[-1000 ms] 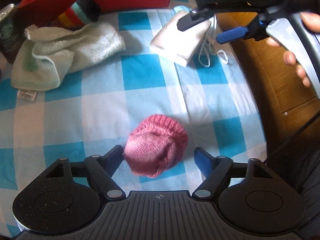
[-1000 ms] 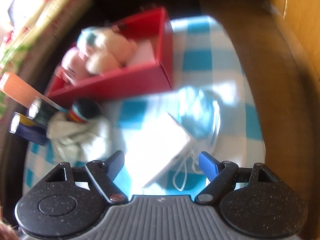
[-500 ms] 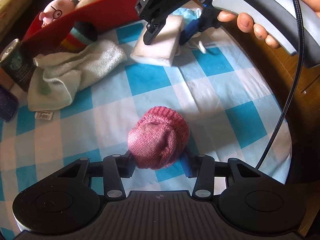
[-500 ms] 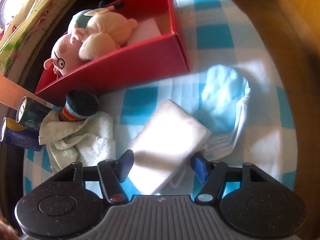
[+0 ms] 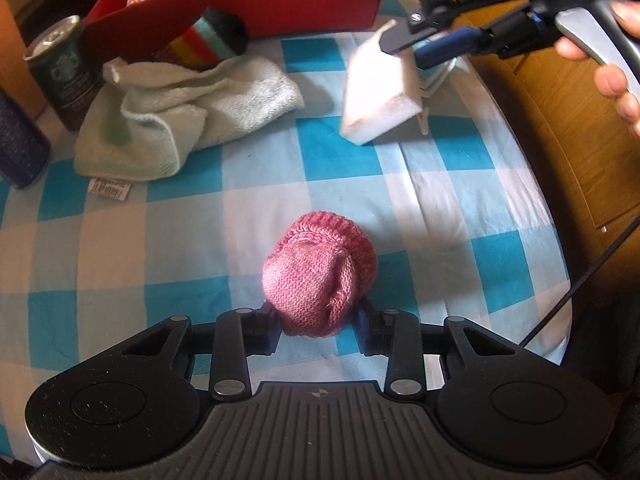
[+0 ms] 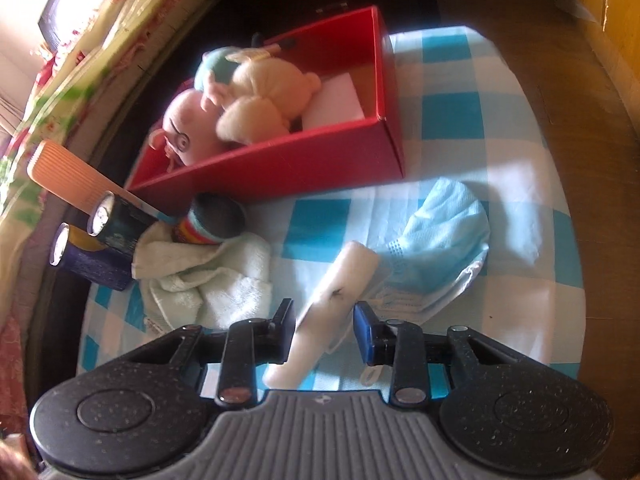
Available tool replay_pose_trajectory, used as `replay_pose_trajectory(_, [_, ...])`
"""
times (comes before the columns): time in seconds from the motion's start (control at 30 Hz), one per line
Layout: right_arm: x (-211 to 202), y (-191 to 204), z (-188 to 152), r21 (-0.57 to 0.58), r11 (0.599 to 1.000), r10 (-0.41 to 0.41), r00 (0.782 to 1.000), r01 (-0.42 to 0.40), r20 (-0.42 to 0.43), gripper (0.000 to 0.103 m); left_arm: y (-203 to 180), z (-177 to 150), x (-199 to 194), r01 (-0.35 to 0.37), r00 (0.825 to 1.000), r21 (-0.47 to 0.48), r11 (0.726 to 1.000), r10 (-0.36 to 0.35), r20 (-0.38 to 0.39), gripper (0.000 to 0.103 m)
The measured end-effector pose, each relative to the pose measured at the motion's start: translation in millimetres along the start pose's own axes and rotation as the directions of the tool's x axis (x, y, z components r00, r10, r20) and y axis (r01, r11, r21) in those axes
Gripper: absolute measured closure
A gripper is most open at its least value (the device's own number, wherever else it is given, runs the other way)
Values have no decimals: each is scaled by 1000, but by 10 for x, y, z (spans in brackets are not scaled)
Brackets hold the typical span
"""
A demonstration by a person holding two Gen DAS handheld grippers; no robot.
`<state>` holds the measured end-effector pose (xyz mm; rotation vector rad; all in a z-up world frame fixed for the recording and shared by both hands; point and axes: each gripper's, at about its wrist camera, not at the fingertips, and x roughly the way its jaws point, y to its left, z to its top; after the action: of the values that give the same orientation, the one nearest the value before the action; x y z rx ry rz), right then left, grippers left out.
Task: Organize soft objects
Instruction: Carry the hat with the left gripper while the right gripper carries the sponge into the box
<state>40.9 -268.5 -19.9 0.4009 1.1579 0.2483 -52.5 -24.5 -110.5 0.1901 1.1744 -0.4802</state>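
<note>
A pink knitted hat (image 5: 316, 276) bunched into a ball sits between the fingers of my left gripper (image 5: 318, 326); its jaws are closing and the pads press into the knit. My right gripper (image 6: 324, 314) is closing too, with its pads on a white sponge block (image 6: 340, 288). From the left wrist view the right gripper (image 5: 408, 50) holds that sponge (image 5: 376, 92) tilted, one edge off the checked cloth (image 5: 360, 168). At the back stands a red box (image 6: 280, 164) holding plush toys (image 6: 240, 108) and another white block.
A pale green towel (image 5: 192, 116) and a striped sock roll (image 5: 216, 36) lie in front of the box. Two cans (image 6: 116, 220) stand at the left edge. A light blue face mask (image 6: 444, 232) lies beside the sponge. A hand (image 5: 616, 80) holds the right gripper above the table's right edge.
Both grippers went from wide open to closed on their things: the left on the pink hat, the right on the white sponge, which now stands tilted up instead of lying flat.
</note>
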Motion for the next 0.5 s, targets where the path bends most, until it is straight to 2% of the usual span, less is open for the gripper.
replay_pose_trajectory(0.3, [263,-33,-82,28,999,-15,998,17,-59,92,-37,21,17,7,1000,1,1000,-7,-4,61])
replay_pose_trajectory(0.5, [373,57,-42,33,999,35,998,-33,-59,93,-21,44,27,28,1000,-14,999,-29,-13,56])
